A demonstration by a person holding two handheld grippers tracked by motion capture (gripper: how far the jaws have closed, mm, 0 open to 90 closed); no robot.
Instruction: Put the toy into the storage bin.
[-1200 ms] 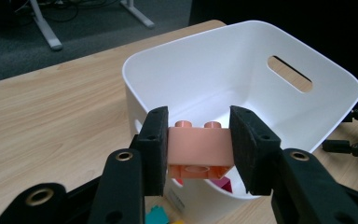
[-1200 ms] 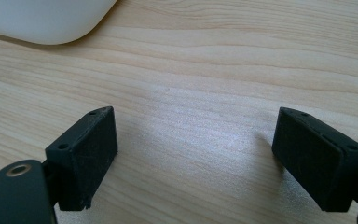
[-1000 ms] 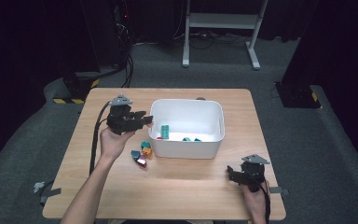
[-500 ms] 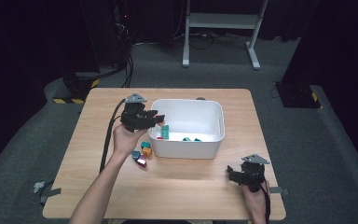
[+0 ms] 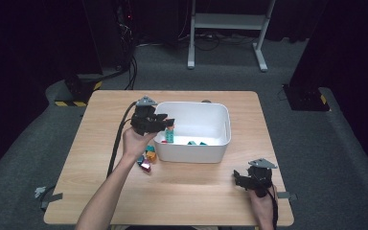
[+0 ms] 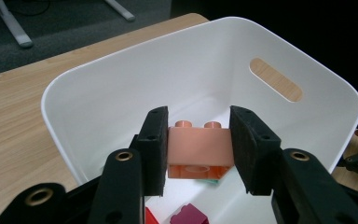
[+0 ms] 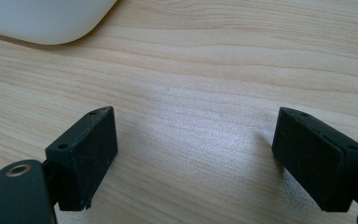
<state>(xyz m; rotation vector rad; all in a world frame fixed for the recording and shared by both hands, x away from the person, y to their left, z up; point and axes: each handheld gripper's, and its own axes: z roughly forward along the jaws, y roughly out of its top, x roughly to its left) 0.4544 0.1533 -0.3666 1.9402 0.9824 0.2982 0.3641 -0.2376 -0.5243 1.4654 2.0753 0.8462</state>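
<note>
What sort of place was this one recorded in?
Probably a lab or studio set up for recording: a lone wooden table on grey carpet, dark surroundings, cables on the floor and a metal stand's white legs behind. A white bin of toy bricks is the work.

bench (image 5: 182, 191) lit from overhead, surroundings near black, soft glare patch on wood between right claw (image 7: 193, 158) jaws, nearest jaw edges blurred

high: overhead, far | gripper cams: close, low | shared: white bin (image 5: 191, 154), table (image 5: 172, 191)
</note>
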